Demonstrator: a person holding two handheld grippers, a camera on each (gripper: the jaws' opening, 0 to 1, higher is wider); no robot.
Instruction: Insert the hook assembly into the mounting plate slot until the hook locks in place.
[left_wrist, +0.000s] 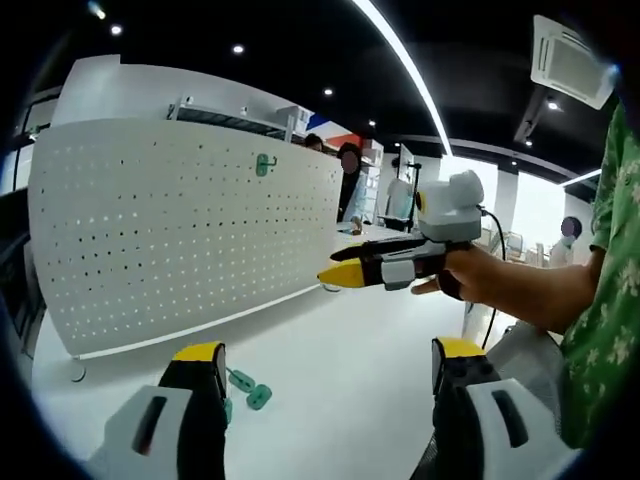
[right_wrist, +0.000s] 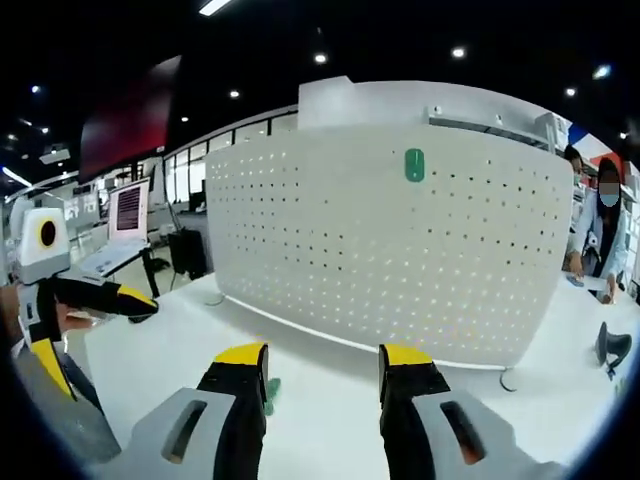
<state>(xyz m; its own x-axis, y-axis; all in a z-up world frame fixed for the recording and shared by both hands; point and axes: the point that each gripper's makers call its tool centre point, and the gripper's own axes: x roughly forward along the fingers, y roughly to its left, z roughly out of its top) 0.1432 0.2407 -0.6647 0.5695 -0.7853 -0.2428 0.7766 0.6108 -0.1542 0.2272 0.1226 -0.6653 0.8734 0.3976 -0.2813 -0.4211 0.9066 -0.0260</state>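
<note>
Both grippers hovered empty before the pegboard, one hook mounted and one lying on the table.

In the left gripper view, the left gripper had its jaws spread apart over the white table, with a loose green hook assembly lying on the table beside its left jaw. The right gripper, held in a hand, looked closed, empty. A green hook sat high on the upright white pegboard. In the right gripper view, the right gripper's jaws stood apart, empty.
</note>
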